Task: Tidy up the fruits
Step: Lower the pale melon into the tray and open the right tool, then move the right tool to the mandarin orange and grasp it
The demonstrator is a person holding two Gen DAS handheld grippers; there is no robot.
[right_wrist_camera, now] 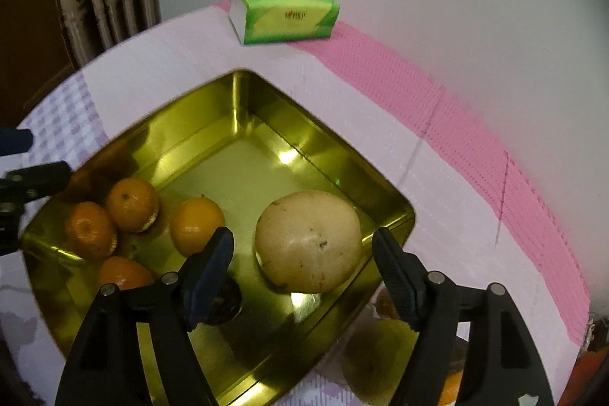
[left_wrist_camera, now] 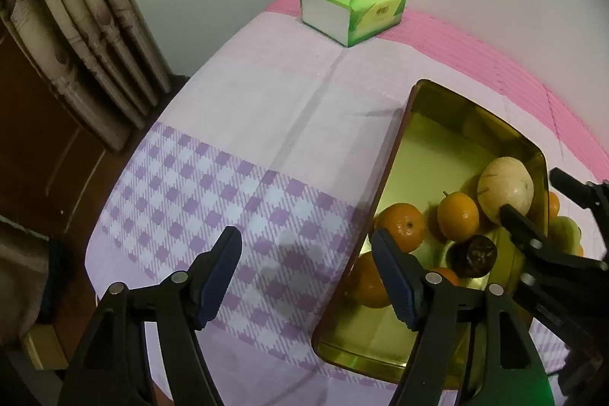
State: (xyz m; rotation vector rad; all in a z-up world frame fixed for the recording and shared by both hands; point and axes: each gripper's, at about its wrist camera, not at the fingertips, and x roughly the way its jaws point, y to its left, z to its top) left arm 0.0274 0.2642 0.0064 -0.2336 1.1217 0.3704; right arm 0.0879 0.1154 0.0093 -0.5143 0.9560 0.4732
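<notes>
Both grippers' jaws gape, holding nothing; a dark fruit (right_wrist_camera: 224, 303), perhaps a mangosteen, sits half-hidden in the tin (right_wrist_camera: 312, 139).

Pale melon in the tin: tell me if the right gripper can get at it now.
Probably yes. The right gripper is open and sits right over the melon, which lies uncovered in the tin; the nearest orange lies apart, beside it.

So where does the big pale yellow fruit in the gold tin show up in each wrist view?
Left wrist: the pale fruit sits at the right edge, against the gold tin's far right corner, partly behind the right tongs.
Right wrist: the same fruit lies centre-low, between the open fingers of the right tongs.
Shared landmark: the green tissue box by the wall.
</notes>
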